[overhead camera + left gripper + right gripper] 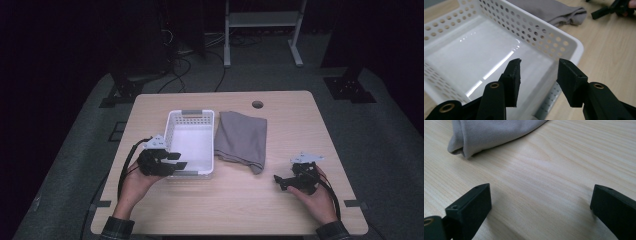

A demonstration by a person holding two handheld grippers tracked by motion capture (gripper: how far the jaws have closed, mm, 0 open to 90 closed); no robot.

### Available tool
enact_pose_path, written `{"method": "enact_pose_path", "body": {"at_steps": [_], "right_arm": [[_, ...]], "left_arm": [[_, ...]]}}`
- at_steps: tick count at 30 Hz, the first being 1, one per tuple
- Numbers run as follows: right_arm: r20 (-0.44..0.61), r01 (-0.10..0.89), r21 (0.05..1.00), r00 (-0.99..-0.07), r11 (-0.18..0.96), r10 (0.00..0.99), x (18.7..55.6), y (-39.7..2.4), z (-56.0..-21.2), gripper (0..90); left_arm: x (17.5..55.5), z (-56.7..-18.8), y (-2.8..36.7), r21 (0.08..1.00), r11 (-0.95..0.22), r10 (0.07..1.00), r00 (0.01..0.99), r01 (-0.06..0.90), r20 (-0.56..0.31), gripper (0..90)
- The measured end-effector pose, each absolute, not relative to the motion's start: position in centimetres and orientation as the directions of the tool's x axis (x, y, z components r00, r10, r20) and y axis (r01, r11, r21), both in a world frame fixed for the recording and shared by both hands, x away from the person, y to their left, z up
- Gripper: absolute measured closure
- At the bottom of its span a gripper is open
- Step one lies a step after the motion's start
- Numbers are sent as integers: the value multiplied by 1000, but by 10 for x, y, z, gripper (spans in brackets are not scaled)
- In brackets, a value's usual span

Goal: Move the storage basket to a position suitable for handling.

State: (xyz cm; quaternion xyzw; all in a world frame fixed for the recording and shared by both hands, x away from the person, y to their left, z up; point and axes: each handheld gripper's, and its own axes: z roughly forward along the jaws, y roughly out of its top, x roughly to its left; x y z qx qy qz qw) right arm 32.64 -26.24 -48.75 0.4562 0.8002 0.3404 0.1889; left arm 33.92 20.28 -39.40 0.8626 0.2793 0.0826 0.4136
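A white perforated basket [169, 131] stands empty on the left half of the wooden table [295, 120]. My left gripper [177, 161] hovers at the basket's near left corner. In the left gripper view the gripper [539, 62] is open; one jaw is inside the basket [544, 32], the other outside, and the near wall passes between them untouched. A folded grey cloth [242, 137] lies just right of the basket. My right gripper [278, 182] rests low at the near right, open and empty [541, 186], pointing toward the cloth's corner [489, 132].
A round cable hole [257, 104] sits near the table's far edge. Bare wood stretches between the cloth [549, 10] and the right gripper [609, 10]. Beyond the table are a dark floor, cables and a metal frame [262, 30].
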Motion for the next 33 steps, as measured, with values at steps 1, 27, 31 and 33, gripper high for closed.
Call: {"method": "enact_pose_path", "body": {"at_steps": [1, 27, 31, 33], "right_arm": [[8, 601, 717, -512, 352, 859, 326, -262, -488, 26], [8, 601, 718, -513, 352, 858, 326, -262, -488, 26], [8, 601, 718, -513, 352, 858, 326, -262, -488, 26], [8, 601, 718, -513, 352, 859, 326, -262, -488, 26]], "left_arm": [[337, -396, 202, 757, -504, 548, 832, 415, -91, 523], [333, -410, 198, 704, -574, 516, 852, 417, -84, 711], [332, -408, 195, 688, -592, 518, 852, 419, -74, 762], [331, -408, 193, 683, -601, 520, 852, 416, -62, 779]]}}
